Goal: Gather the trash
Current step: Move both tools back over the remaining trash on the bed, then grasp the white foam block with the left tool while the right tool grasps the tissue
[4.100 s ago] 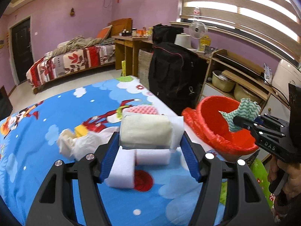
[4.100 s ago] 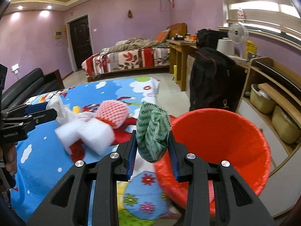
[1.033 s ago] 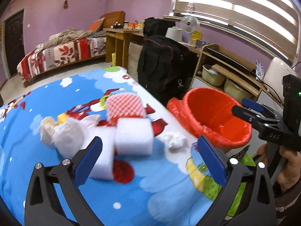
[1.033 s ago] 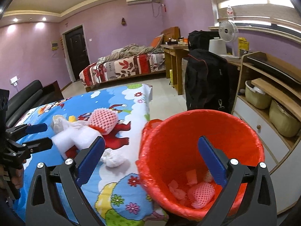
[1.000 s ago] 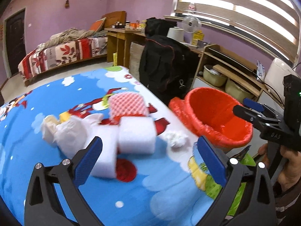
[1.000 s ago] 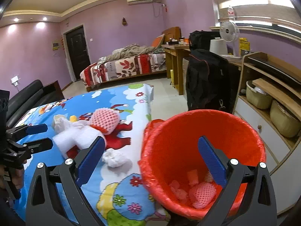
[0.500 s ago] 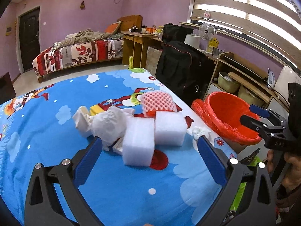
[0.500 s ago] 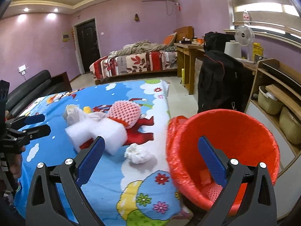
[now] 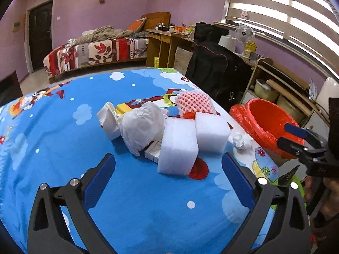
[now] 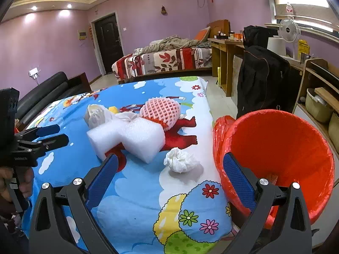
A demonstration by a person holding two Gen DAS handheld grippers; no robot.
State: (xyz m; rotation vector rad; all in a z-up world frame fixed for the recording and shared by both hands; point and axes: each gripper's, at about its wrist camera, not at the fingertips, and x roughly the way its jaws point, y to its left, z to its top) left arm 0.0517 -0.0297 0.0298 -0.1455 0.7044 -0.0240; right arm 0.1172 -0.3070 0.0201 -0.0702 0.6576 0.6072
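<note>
Bin (image 10: pixel 281 148) interior (right wrist only); left wrist: rim.

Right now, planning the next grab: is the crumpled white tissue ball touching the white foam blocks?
Apart. The right wrist view shows blue cloth between the crumpled white tissue ball and the white foam blocks.

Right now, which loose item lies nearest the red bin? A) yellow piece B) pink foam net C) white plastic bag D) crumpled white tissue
D: the crumpled white tissue lies alone on the cloth beside the red bin, nearer to it than the foam blocks.
</note>
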